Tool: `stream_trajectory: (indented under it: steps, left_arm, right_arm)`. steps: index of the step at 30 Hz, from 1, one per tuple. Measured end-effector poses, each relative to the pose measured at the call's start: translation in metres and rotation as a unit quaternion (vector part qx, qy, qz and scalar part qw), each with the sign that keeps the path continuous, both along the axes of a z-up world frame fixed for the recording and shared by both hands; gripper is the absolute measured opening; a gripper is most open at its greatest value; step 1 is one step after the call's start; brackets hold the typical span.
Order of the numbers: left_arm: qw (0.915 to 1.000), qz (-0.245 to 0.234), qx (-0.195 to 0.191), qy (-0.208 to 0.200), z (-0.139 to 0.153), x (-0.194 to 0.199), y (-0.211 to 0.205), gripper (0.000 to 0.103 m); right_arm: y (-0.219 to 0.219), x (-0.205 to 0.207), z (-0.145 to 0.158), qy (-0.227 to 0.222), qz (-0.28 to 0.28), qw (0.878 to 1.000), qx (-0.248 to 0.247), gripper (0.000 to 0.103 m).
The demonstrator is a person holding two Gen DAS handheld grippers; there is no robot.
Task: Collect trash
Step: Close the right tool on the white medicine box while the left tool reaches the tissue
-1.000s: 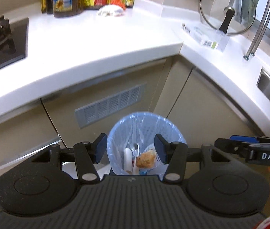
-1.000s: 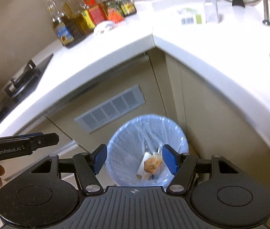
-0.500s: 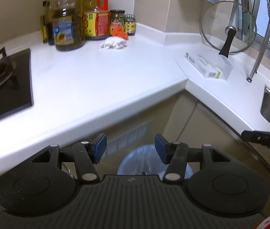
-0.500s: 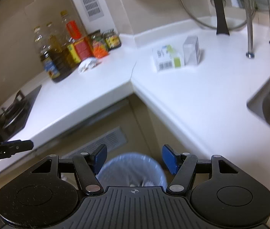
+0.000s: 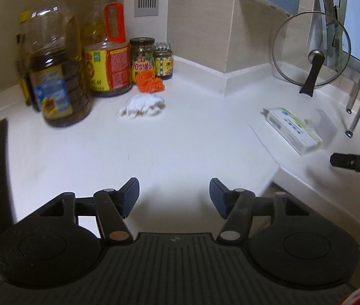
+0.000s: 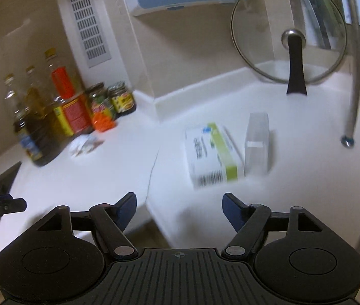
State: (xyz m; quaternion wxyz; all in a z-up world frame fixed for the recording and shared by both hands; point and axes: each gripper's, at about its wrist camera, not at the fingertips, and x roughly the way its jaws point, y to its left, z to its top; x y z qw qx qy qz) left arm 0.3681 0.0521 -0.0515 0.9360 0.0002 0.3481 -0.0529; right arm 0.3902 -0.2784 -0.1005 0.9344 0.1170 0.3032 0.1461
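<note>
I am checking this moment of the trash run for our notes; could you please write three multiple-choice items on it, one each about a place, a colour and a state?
1. Where does the crumpled white tissue lie?
A. on the counter in front of the oil bottles
B. in the sink
C. on the stove

2. What colour is the knitted scrubber by the jars?
A. blue
B. orange
C. black

3. How do the right gripper's jaws stand?
A. shut on the carton
B. shut on nothing
C. open and empty

Answers: 1 A, it rests on the white counter just before the oil bottles. 2 B, it shows bright orange below the jars. 3 C, the jaws stand apart, having just been opening, with the carton lying beyond them.
</note>
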Motion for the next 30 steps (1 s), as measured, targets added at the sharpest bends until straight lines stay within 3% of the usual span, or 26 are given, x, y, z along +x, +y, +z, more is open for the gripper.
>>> stream_trajectory:
  steps: [12, 21, 30]
  left_arm:
    - [0.9995, -0.032, 0.003, 0.004, -0.009, 0.1, 0.004, 0.062]
    - [0.9989, -0.042, 0.006, 0.021, -0.023, 0.133, 0.008, 0.066]
    - [0.9985, -0.047, 0.005, 0.027, -0.031, 0.15, 0.016, 0.066]
  right_arm:
    - [0.015, 0.108, -0.012, 0.008, -0.008, 0.998, -0.066, 0.077]
    - [0.027, 0.161, -0.025, 0.046, 0.008, 0.989, -0.139, 0.078]
    - [0.04, 0.18, -0.039, 0.073, 0.022, 0.981, -0.176, 0.077]
